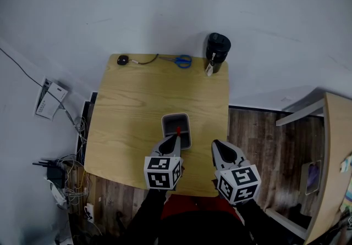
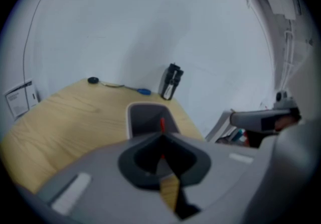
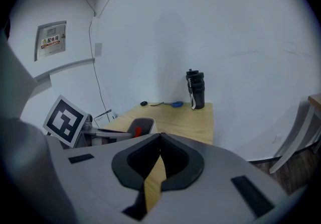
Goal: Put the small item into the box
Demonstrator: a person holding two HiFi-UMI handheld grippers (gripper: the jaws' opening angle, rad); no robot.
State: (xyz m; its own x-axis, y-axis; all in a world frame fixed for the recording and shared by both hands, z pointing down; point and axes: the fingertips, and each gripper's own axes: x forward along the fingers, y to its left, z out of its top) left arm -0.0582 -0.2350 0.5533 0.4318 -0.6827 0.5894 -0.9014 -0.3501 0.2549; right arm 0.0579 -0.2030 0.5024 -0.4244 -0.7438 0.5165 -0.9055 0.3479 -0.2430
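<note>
Here, item against tool: the small red item (image 1: 178, 130) stood pinched at the very tips of the left gripper (image 1: 177, 136), one end poking out past the jaws.
Item's place: over the open inside of the grey box (image 1: 165, 120); whether it touched the box's floor could not be told.
Left gripper: jaws drawn in tight on the red item, as its own view showed.
Right gripper (image 1: 215, 145): jaws pressed together with nothing between them, just beside the box on its right, above the table (image 1: 137, 106) near the front edge.
Count, task things: one red item, one box, two grippers.
Count, other things: one black bottle (image 1: 217, 51), one pair of blue scissors (image 1: 181, 61) and one small black object on a cord (image 1: 122, 60), all along the table's far edge, well apart from the box.
</note>
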